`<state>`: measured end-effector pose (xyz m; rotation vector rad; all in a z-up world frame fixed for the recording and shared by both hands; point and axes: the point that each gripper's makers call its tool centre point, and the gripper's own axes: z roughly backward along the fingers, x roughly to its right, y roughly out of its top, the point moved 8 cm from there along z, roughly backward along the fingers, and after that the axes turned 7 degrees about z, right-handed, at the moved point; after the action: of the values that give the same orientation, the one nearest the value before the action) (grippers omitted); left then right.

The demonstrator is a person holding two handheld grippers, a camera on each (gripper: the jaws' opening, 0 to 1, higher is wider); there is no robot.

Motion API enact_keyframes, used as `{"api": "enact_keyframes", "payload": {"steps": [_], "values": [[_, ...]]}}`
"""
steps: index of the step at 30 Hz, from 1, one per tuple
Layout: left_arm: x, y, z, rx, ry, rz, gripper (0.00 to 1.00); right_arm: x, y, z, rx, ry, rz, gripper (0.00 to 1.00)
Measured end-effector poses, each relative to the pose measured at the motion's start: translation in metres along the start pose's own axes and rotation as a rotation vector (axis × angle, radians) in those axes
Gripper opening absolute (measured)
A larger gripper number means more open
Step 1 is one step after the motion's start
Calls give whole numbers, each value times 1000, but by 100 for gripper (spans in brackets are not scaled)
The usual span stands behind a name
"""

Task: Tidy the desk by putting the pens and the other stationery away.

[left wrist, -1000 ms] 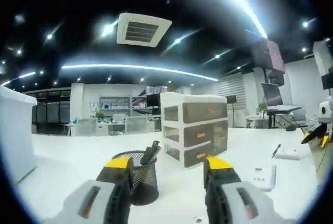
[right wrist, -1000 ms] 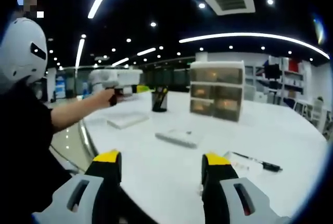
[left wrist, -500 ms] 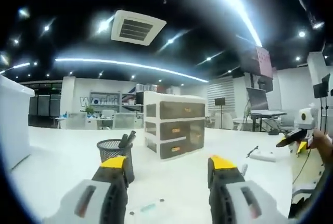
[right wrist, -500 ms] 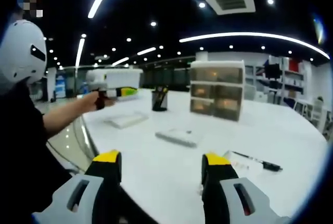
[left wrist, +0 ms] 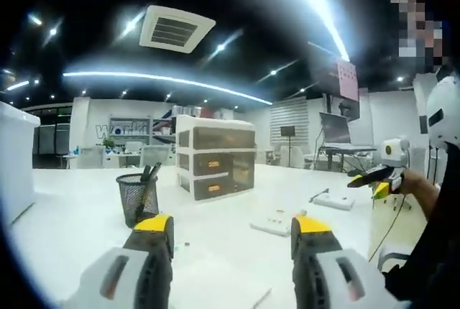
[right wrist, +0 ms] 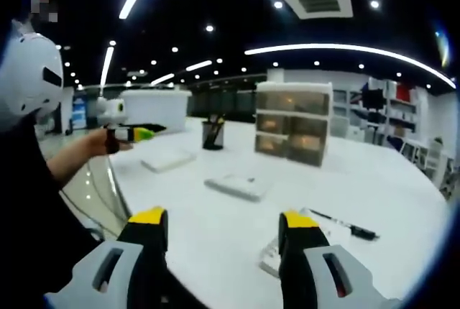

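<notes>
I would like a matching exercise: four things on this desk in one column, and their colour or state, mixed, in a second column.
1. pen cup
2. drawer unit
3. black pen
4. left tool

a. jaws open, holding nothing
b. black mesh, holds pens
c. lies flat on the white desk
d. three drawers, stands upright

Pairs: 1-b, 2-d, 3-c, 4-a

A ceiling vent point(left wrist: 169, 29) sits upper left of the left gripper view — light strips point(right wrist: 345, 50) arc across the dark ceiling; a wall screen point(left wrist: 335, 118) hangs at right.
</notes>
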<state>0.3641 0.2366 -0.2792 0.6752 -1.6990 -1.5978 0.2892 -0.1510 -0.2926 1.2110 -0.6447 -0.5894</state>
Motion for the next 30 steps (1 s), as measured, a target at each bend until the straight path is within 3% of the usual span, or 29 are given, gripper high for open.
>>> {"api": "enact_keyframes", "payload": {"steps": [9,16,22,30], "values": [[13,-4,16,27,-52,66,69,4,1,-9,-33,4,14,59],[14,-19,18,-5,-64,83,69,11,1,-10,-74,2,38,59],[18,-25,22,-35,-78,77,69,30,0,1,-124,-34,76,59],[25,-26,29,-43,-95,75,70,68,6,19,-270,-61,198,59]]}}
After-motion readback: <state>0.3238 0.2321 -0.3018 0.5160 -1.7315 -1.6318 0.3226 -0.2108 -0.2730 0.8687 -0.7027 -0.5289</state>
